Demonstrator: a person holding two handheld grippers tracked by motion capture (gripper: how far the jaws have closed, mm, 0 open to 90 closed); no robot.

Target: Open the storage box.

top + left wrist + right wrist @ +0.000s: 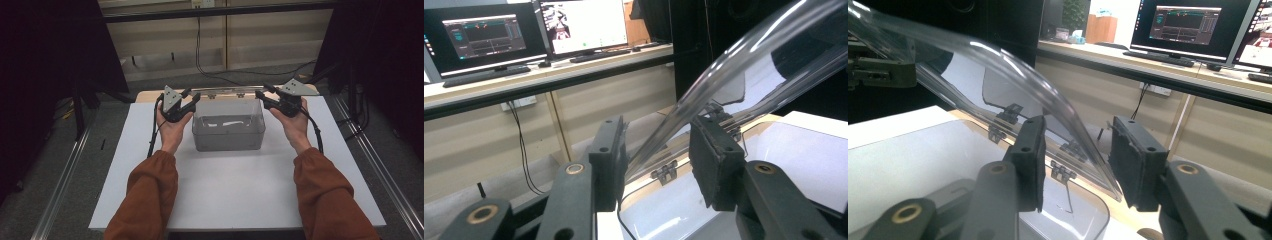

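Surface: white table [235, 190], set on grey floor [100, 145]
Resting on it: clear plastic box [228, 135], toward far edge

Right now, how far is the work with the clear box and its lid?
Done: the hinged clear lid is already lifted off the clear box and stands tilted. In hand: the left gripper and the right gripper each have the lid's edge between their jaws, with gaps beside the pads, so no firm clamp is visible. Left: probably swinging the lid fully open or shut.

Clear glossy plastic lid [744, 65], matt white table [240, 190]
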